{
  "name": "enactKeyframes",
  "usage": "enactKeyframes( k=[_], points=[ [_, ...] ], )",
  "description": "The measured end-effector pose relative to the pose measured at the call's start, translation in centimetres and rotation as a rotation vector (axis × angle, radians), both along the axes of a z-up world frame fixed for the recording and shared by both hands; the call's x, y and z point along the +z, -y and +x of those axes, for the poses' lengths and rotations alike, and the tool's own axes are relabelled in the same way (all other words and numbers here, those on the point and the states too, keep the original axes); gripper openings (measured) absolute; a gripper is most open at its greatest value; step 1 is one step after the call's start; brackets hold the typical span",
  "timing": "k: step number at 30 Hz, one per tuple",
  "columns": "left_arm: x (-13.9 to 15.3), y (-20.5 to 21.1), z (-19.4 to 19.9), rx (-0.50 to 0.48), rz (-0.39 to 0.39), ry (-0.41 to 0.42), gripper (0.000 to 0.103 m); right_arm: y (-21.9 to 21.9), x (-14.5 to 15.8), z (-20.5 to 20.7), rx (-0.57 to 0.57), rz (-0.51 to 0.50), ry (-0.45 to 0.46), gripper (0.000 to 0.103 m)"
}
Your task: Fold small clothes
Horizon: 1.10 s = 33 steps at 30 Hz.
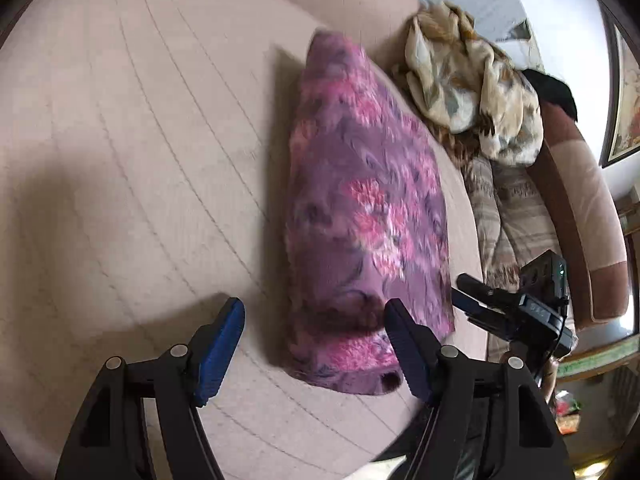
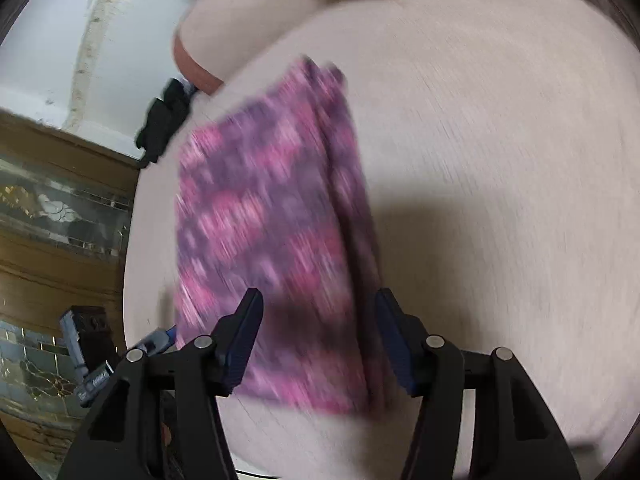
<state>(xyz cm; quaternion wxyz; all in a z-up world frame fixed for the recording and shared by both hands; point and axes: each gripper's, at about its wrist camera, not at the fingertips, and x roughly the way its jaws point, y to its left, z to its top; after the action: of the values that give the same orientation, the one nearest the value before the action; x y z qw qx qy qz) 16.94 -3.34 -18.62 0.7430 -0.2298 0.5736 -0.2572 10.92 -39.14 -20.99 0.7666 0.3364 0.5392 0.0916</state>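
A folded purple cloth with pink flowers (image 1: 360,208) lies flat on the beige quilted sofa seat (image 1: 140,140). My left gripper (image 1: 316,320) is open and empty, just above the cloth's near left edge. In the right wrist view the same cloth (image 2: 272,240) lies below my right gripper (image 2: 318,312), which is open and empty over the cloth's near end. The right gripper also shows in the left wrist view (image 1: 464,292), at the cloth's right corner. The left gripper shows in the right wrist view (image 2: 160,340), at the cloth's left corner. The right wrist view is motion-blurred.
A crumpled cream patterned cloth (image 1: 472,88) and a striped fringed cloth (image 1: 504,208) lie by the brown sofa arm (image 1: 576,216). A dark garment (image 2: 164,120) lies at the seat's far edge. A wooden cabinet with glass panels (image 2: 60,216) stands beyond the seat's edge.
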Motion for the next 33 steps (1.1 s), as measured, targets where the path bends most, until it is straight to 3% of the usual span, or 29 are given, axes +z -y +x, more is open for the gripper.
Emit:
enactKeyframes(
  k=[3,7,9,10,11,13,15,17,21,24,27,28,29,30,33],
  points=[
    [1.1,0.5,0.5,0.013,-0.026,0.052,0.075,-0.1,0.3,-0.5,-0.014,-0.040,0.009,0.043],
    [-0.6,1.8,0.6,-0.027,0.017,0.015,0.076,-0.8,-0.6,-0.5,0.025,-0.050,-0.012,0.013],
    [-0.1,2.5,0.1,-0.043,0.066,0.066,0.072,-1.0,-1.0,-0.5,0.036,-0.083,-0.029,0.006],
    [0.2,2.8,-0.1,-0.051,0.083,0.076,0.064,-1.0,-0.6,-0.7,0.021,-0.110,-0.022,0.005],
    [0.2,2.9,-0.3,-0.064,0.084,0.077,0.042,-1.2,0.0,-0.8,0.011,-0.112,0.003,0.004],
    [0.3,3.2,-0.8,-0.073,0.107,0.091,0.036,-1.1,1.0,-1.8,-0.015,-0.111,0.050,0.004],
    [0.0,3.3,-0.9,-0.076,0.153,0.101,0.022,-1.3,-0.1,-1.7,-0.024,-0.167,-0.004,0.004],
    [-0.2,2.9,-0.5,-0.073,0.144,0.082,0.013,-2.0,-1.1,-0.8,-0.005,-0.216,-0.049,0.004],
    [1.7,1.1,-1.1,-0.066,0.072,0.105,0.010,-2.4,-0.1,-1.6,0.009,-0.238,-0.002,0.004],
    [0.0,2.0,-1.0,-0.081,0.150,0.073,0.012,-2.3,-1.4,-1.3,0.028,-0.198,-0.047,0.006],
    [0.4,2.2,-1.2,-0.085,0.164,0.092,0.020,-2.7,-0.6,-1.5,0.032,-0.202,-0.018,0.016],
    [1.0,1.9,-1.2,-0.090,0.141,0.099,0.026,-2.5,-0.2,-1.7,0.024,-0.196,-0.003,0.031],
    [1.3,1.8,-1.2,-0.088,0.132,0.106,0.040,-2.3,0.1,-1.9,0.011,-0.195,0.007,0.044],
    [1.7,1.4,-1.2,-0.075,0.132,0.121,0.052,-2.1,0.3,-2.0,0.001,-0.198,0.015,0.069],
    [2.5,0.8,-0.4,-0.034,0.125,0.129,0.063,-1.0,0.8,-2.1,-0.042,-0.148,0.037,0.073]
  ],
)
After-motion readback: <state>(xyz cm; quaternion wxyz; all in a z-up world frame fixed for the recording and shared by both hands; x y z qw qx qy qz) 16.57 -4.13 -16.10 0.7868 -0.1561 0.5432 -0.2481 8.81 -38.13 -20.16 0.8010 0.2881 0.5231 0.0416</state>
